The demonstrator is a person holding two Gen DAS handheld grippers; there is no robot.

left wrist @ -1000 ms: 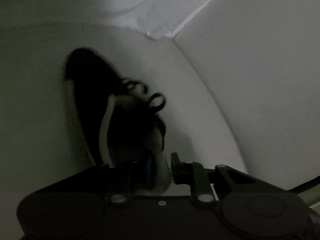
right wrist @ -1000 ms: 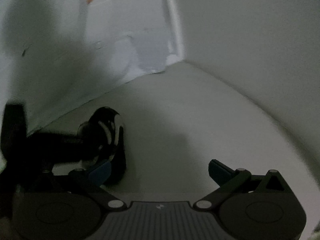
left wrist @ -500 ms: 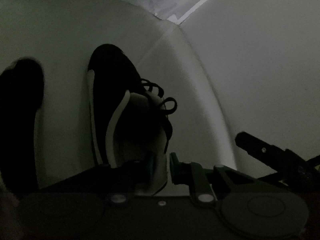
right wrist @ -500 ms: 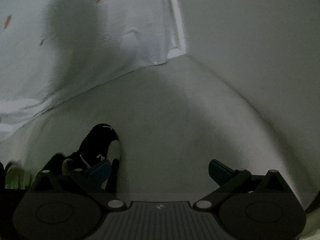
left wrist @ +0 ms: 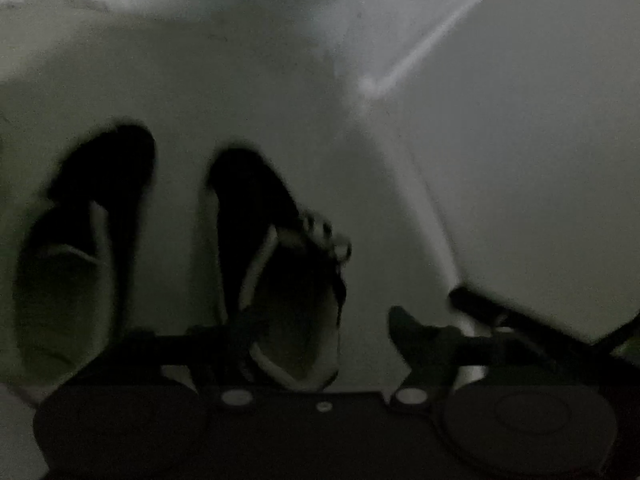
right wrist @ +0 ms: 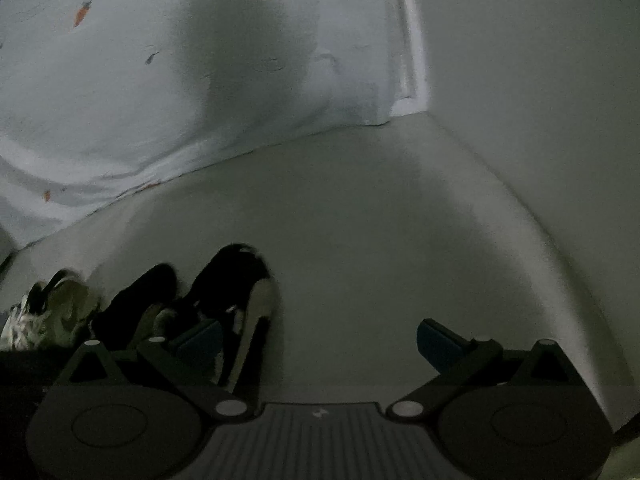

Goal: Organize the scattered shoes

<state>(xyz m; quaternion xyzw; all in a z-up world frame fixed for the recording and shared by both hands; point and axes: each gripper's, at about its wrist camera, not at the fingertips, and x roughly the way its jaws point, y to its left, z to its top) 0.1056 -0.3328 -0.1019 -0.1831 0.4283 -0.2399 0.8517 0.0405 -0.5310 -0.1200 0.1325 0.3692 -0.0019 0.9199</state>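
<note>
Dim floor (right wrist: 360, 240) in a room corner; two black shoes with pale trim set side by side, toes toward the wall: right shoe (left wrist: 280, 272) directly ahead of the left gripper (left wrist: 320, 344), left shoe (left wrist: 84, 240) just beside it, apart. Left gripper's fingers spread wide, heel of the right shoe lying between them, seemingly not clamped; judged as the release after lining up the pair. Right gripper (right wrist: 316, 340) also wide open, holding nothing, over bare floor beside the black pair (right wrist: 224, 300). More shoes at far left: a pale greenish sneaker (right wrist: 68, 308) and a white one (right wrist: 20, 328), cut off by the frame edge. Next move likely: backing away without nudging the heel, then reaching for those. Left view blurred and dark; contact with the heel impossible to confirm; laces barely legible; cloth with carrot print (right wrist: 120, 80) behind.
</note>
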